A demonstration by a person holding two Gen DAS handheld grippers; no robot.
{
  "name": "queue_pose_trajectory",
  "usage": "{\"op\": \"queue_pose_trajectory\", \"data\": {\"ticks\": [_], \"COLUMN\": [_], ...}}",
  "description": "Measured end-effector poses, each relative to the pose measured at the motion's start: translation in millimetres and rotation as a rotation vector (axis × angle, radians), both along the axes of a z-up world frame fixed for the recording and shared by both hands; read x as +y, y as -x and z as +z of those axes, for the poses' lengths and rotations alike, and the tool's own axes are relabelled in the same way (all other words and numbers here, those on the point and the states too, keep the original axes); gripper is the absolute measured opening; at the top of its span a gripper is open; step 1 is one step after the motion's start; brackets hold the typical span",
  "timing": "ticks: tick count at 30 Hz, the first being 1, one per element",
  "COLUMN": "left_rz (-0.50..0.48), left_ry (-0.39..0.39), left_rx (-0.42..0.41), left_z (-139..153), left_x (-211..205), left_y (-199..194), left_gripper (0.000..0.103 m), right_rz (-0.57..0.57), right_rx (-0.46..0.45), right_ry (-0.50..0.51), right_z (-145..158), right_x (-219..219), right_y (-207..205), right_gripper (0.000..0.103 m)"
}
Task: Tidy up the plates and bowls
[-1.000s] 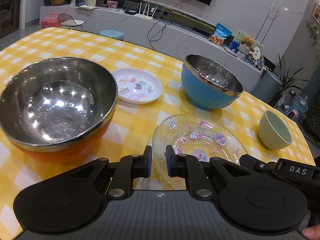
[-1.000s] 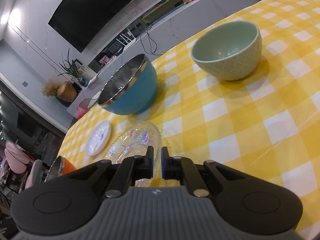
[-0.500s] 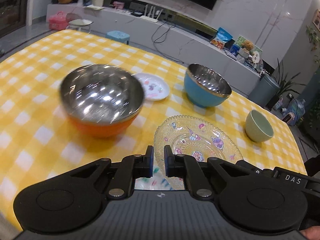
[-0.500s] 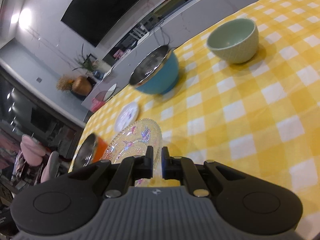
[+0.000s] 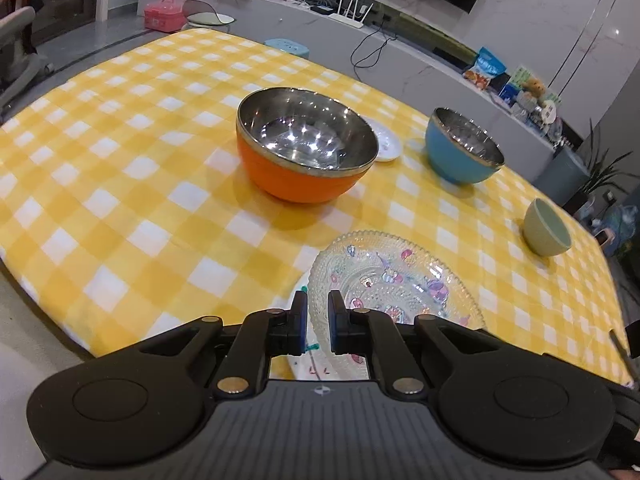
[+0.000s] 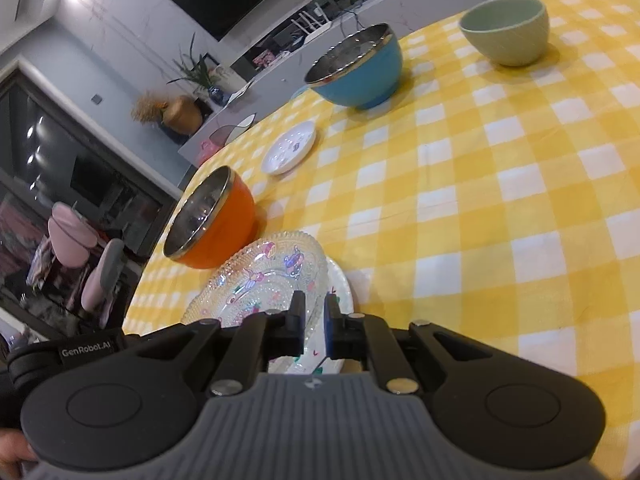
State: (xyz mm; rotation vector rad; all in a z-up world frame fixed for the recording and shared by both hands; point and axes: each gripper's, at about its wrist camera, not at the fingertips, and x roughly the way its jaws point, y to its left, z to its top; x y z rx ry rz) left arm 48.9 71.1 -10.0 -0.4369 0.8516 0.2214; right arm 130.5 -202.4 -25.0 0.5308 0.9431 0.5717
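Both grippers clamp the glass plate at its near rim: left gripper and right gripper, each nearly closed on the edge. It now sits over a white plate. Farther off, the orange bowl, which loomed close before, stands well apart.
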Motion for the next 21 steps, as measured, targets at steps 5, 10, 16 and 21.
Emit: {"op": "queue_pose_trajectory", "data": {"ticks": [5, 10, 16, 21], "left_rz": [0.005, 0.013, 0.018, 0.008], "left_ry": [0.009, 0.002, -0.007, -0.013], "left_rx": [0.056, 0.089, 0.109, 0.120], "left_z": [-10.6, -15.0, -18.0, -19.5], "left_x": [0.6, 1.2, 0.7, -1.3], "left_y": [-2.2, -1.4, -2.9, -4.8], "left_gripper": [0.011, 0.011, 0.011, 0.011], "right_rz": [0.016, 0.034, 0.047, 0.042], "right_rx": [-0.003, -0.006, -0.023, -0.037], "right_ry": [0.038, 0.059, 0.086, 0.115], "right_z": [-5.2, -7.0, -6.2, -5.4], "right_x": [2.5, 6.0, 10.0, 11.5], "right_y": [-1.3, -1.6, 0.8, 1.3], "right_gripper": [0.007, 0.007, 0.007, 0.007]}}
